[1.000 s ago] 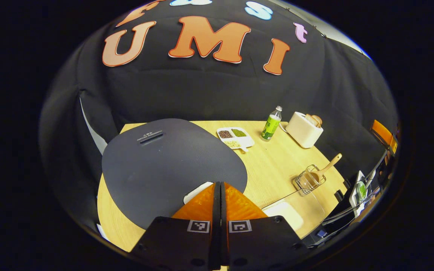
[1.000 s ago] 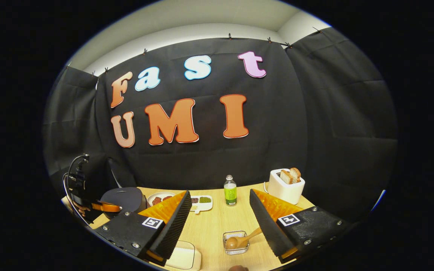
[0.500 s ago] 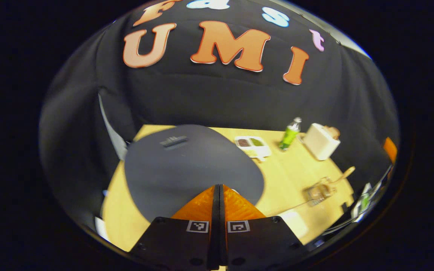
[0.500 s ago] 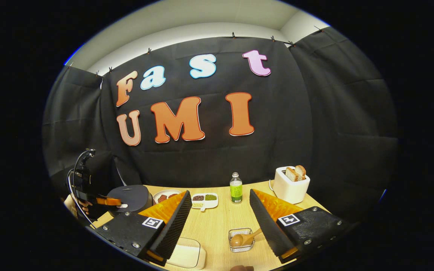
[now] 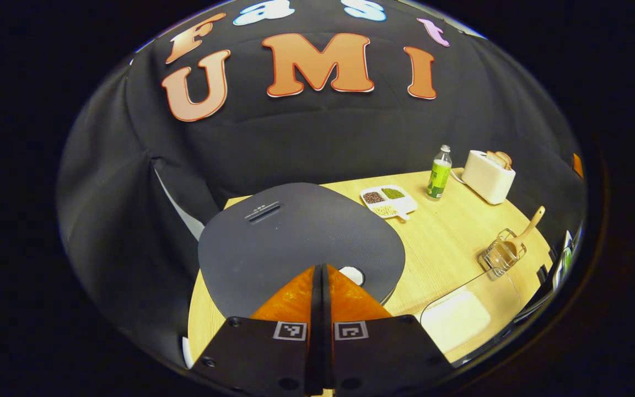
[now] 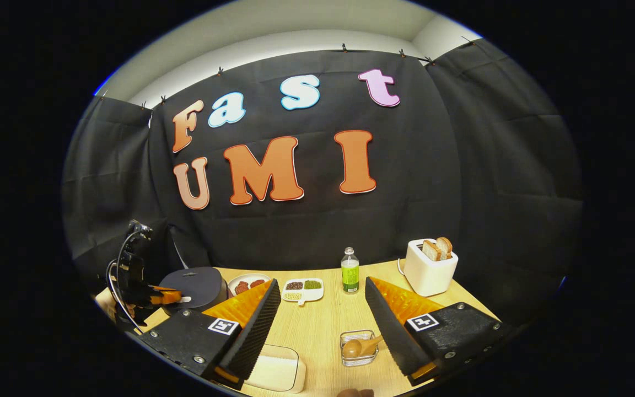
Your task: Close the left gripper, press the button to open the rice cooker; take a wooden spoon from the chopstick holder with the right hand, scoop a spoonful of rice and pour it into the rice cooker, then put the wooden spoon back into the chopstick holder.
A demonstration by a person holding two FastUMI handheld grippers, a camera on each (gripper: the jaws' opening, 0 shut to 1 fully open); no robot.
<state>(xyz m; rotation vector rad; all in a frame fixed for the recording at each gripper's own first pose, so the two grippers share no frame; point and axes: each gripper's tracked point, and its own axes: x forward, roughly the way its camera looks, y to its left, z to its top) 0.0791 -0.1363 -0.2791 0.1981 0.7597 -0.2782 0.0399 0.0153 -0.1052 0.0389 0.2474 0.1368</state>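
Wooden desk (image 5: 439,259) all round. Left gripper (image 5: 320,275) has its fingers pressed together, nothing between them, tips over the near edge of the rice cooker (image 5: 301,237) lid, just beside its white button (image 5: 352,274); lid looks down. Right gripper (image 6: 323,314) hangs with fingers spread wide. Past it, the wooden spoon (image 6: 362,347) sits in the chopstick holder (image 6: 359,348), rice box (image 6: 275,371) to its left. Farther off: bottle (image 6: 350,270), toaster (image 6: 431,267).

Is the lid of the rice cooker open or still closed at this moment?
Closed. In the left gripper view the dark lid lies flat on the rice cooker, with the shut left gripper at its white button.
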